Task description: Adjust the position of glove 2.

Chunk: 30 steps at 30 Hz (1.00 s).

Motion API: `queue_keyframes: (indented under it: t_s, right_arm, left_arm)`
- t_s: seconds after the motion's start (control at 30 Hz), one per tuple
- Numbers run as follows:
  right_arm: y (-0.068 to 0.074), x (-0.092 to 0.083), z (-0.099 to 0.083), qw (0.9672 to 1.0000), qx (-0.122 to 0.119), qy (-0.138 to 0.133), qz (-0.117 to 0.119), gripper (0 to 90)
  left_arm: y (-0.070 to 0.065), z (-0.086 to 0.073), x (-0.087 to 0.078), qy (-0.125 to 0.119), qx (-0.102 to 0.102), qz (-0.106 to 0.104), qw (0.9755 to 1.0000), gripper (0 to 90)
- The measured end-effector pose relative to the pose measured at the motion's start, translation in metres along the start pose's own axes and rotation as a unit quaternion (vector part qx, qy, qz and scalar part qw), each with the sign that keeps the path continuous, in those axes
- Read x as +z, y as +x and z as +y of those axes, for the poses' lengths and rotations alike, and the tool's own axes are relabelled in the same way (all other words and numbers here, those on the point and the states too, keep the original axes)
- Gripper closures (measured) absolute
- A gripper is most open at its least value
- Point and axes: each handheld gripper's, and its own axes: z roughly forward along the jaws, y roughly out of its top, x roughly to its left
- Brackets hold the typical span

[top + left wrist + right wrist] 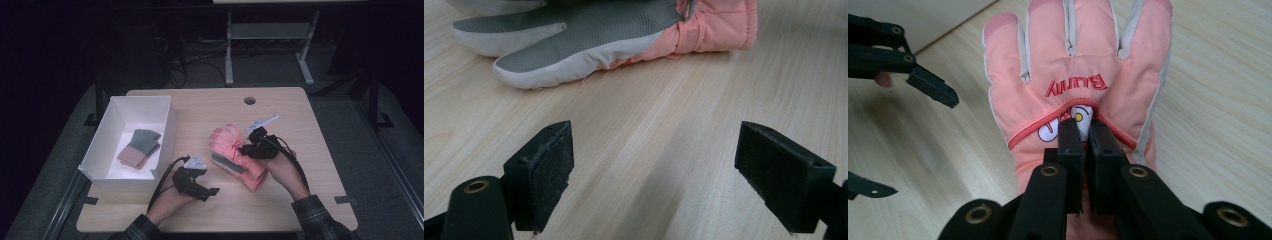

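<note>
A pink padded glove [235, 150] with "Bunny" stitched on its back [1073, 65] lies flat in the middle of the wooden table. Its grey palm and white-edged thumb [574, 35] show along its near side in the left gripper view. My right gripper [1087, 135] reaches over the cuff end, and its jaws pinch a fold of fabric on the back of the glove. The same gripper [248, 146] sits at the glove's right side in the high view. My left gripper [654, 155] rests low on the table, open and holding nothing, a short way from the glove's thumb side [212, 191].
A white open box [167, 135] stands at the table's left, with a folded grey and pink fabric item [140, 147] inside. The table has a round cable hole [249, 100] at the back. Bare wood lies to the right and front.
</note>
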Motion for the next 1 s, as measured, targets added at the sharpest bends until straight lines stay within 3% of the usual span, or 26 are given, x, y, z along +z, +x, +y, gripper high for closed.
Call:
queue_keyframes:
  t_s: [0.27, 0.53, 0.77, 1.0]
  right_arm:
    - [0.001, 0.013, -0.004, 0.9999, 0.002, 0.015, -0.003, 81.8]
    - [0.007, 0.019, -0.006, 0.9996, -0.007, 0.023, -0.011, 69.2]
    - [0.011, 0.012, -0.003, 0.9998, -0.014, 0.008, -0.010, 54.1]
    - [0.011, 0.000, 0.001, 0.9998, -0.019, -0.011, -0.002, 55.5]
  left_arm:
    - [0.000, 0.000, 0.000, 0.008, 0.009, -0.001, 0.9999, 15.4]
    - [0.000, 0.001, 0.000, 0.010, 0.012, -0.001, 0.9999, 15.4]
    - [0.000, 0.000, -0.001, 0.007, 0.009, 0.000, 0.9999, 15.4]
    - [-0.001, 0.001, -0.001, 0.001, 0.004, -0.003, 1.0000, 17.9]
